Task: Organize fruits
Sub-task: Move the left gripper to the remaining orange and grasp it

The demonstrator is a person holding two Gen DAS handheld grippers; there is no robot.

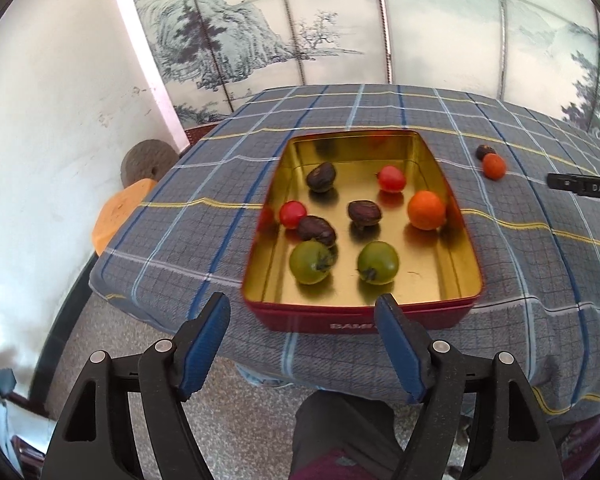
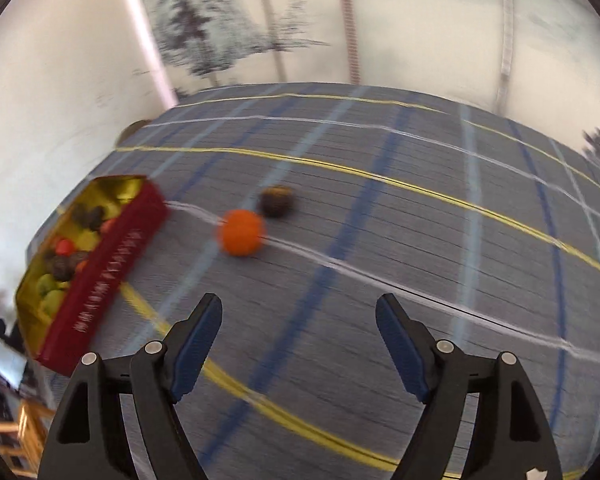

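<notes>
A red tin with a gold inside (image 1: 452, 216) sits on the plaid tablecloth. It holds two green fruits (image 1: 310, 262), two red ones (image 1: 392, 179), an orange one (image 1: 426, 210) and three dark brown ones (image 1: 364, 213). Outside it, to the right, lie an orange fruit (image 1: 494, 166) and a dark brown fruit (image 1: 485, 152). My left gripper (image 1: 304, 308) is open and empty just before the tin's near wall. My right gripper (image 2: 299, 312) is open and empty above the cloth, short of the orange fruit (image 2: 241, 232) and the brown fruit (image 2: 276, 200). The tin (image 2: 100, 272) is at its left.
The table (image 1: 380, 108) stands against a white wall and a painted screen. An orange stool (image 1: 116, 216) and a round grey object (image 1: 148, 160) are left of the table. The right gripper's body (image 1: 580, 188) shows at the right edge. A person's leg (image 1: 340, 432) is below.
</notes>
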